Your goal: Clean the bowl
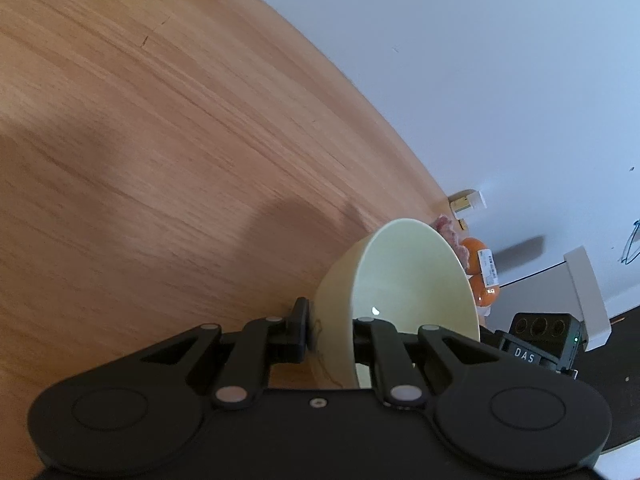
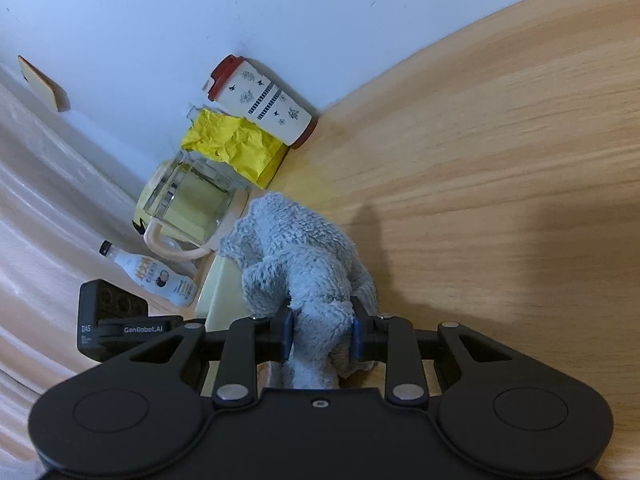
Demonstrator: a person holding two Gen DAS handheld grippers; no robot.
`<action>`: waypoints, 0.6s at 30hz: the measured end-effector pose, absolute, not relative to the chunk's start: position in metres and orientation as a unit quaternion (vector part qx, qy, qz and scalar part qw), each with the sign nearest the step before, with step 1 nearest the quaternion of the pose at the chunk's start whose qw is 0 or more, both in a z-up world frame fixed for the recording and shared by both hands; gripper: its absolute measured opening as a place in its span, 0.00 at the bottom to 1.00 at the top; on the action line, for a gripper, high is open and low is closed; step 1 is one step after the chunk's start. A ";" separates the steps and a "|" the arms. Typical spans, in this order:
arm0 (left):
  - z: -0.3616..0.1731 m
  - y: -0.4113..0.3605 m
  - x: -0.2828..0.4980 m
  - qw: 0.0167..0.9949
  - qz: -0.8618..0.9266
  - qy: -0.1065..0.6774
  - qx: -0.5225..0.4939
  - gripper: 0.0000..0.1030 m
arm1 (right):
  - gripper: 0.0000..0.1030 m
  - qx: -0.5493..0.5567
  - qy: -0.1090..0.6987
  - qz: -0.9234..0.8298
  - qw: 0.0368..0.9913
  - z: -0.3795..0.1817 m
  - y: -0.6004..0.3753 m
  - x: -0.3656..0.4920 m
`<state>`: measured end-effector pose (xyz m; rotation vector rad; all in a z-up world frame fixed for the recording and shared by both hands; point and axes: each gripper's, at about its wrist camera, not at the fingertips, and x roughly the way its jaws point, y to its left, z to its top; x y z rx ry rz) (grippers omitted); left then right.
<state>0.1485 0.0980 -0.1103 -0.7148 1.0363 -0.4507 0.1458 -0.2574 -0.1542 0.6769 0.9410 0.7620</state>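
Observation:
A pale cream bowl [image 1: 408, 276] hangs tipped on its side above the wooden table [image 1: 160, 140], its mouth turned to the right. My left gripper [image 1: 332, 332] is shut on the bowl's rim, one finger outside the wall and one inside. A fluffy grey cloth [image 2: 304, 256] is bunched between the blue pads of my right gripper [image 2: 322, 334], which is shut on it. In the right wrist view the cloth hangs over the edge of the bowl [image 2: 218, 292], with the left gripper's body [image 2: 108, 320] beside it.
Against the white wall stand a white cup with a red lid [image 2: 264, 100], a crumpled yellow bag [image 2: 236, 144], a glass jug [image 2: 188, 204] and a small bottle [image 2: 156, 276]. Bagged oranges [image 1: 480, 268] lie behind the bowl. Bare wood table [image 2: 500, 160] stretches to the right.

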 end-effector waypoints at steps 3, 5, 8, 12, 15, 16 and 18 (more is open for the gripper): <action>-0.111 0.097 0.147 0.789 -0.210 0.477 -0.325 0.11 | 0.31 0.324 0.417 0.355 0.771 -0.144 -0.263 0.146; -0.109 0.098 0.145 0.789 -0.210 0.476 -0.326 0.11 | 0.31 0.339 0.401 0.367 0.768 -0.135 -0.268 0.146; -0.109 0.099 0.144 0.791 -0.212 0.475 -0.323 0.11 | 0.31 0.327 0.386 0.376 0.776 -0.119 -0.268 0.145; -0.110 0.097 0.143 0.792 -0.212 0.474 -0.321 0.11 | 0.31 0.324 0.392 0.374 0.776 -0.121 -0.262 0.148; -0.110 0.097 0.143 0.792 -0.214 0.473 -0.322 0.11 | 0.31 0.341 0.395 0.371 0.768 -0.128 -0.265 0.152; -0.111 0.098 0.143 0.790 -0.214 0.473 -0.325 0.11 | 0.31 0.343 0.402 0.365 0.766 -0.131 -0.264 0.153; -0.113 0.098 0.143 0.788 -0.214 0.473 -0.330 0.11 | 0.31 0.341 0.416 0.353 0.766 -0.140 -0.259 0.155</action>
